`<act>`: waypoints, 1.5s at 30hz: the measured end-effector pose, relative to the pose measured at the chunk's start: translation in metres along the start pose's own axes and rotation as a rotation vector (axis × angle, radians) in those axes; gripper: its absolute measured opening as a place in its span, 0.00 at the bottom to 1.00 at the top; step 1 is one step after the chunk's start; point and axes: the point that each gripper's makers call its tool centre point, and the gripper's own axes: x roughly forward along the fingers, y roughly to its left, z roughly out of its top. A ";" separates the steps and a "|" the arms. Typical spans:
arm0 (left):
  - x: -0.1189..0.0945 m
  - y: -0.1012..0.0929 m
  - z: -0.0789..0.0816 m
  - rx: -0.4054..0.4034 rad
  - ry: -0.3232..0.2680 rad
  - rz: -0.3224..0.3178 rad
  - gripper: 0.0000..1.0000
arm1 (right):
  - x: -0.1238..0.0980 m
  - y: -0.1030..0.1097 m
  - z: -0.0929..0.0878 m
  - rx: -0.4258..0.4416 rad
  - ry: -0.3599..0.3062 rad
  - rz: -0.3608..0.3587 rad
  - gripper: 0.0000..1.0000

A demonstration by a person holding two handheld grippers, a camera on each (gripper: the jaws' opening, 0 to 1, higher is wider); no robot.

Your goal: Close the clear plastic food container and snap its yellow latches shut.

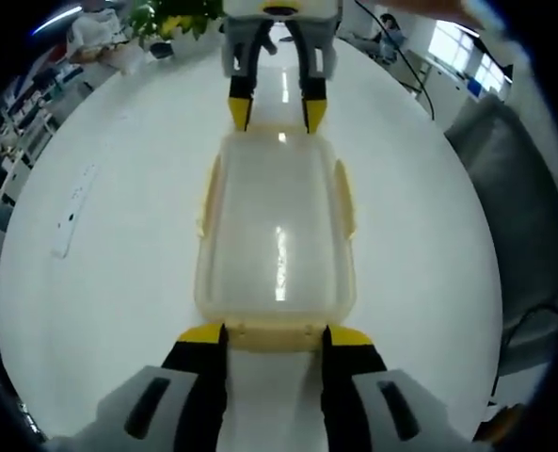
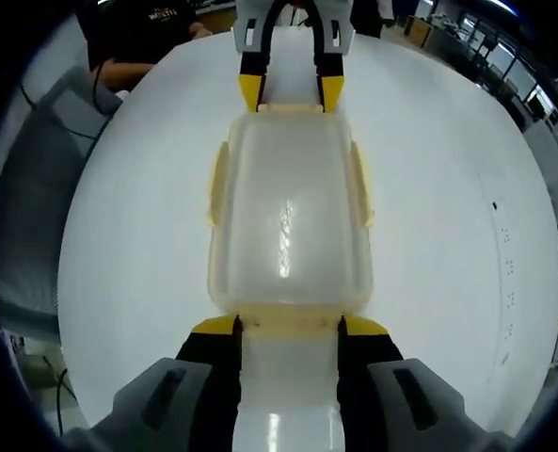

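The clear plastic container point(image 1: 279, 226) lies lengthwise on the white table point(image 1: 119, 282), its lid resting on top. Pale yellow latches point(image 1: 346, 196) stand out along its long sides, and another yellow latch point(image 1: 277, 334) runs across its near end. My left gripper point(image 1: 277, 337) is open, its yellow-tipped jaws either side of that end latch. My right gripper point(image 1: 277, 115) faces it from the far end, also open. In the right gripper view the same container point(image 2: 288, 217) has my right gripper point(image 2: 290, 327) straddling its near end latch point(image 2: 290, 320), with the left gripper point(image 2: 291, 94) opposite.
A white power strip point(image 1: 71, 212) lies on the table to the left. A grey chair point(image 1: 514, 188) stands by the table's right edge, and green plants point(image 1: 170, 17) at the far side. A person in black point(image 2: 137, 38) sits beyond the table, near another grey chair point(image 2: 43, 169).
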 end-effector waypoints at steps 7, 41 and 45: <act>-0.001 -0.002 0.000 0.001 0.018 -0.013 0.34 | -0.001 0.002 0.001 0.004 -0.003 0.007 0.36; -0.057 -0.025 0.093 -0.006 -0.061 0.058 0.34 | -0.113 0.020 -0.024 -0.061 -0.032 -0.090 0.36; -0.048 -0.026 0.113 0.001 -0.070 0.054 0.34 | -0.121 0.020 -0.045 -0.050 -0.018 -0.094 0.36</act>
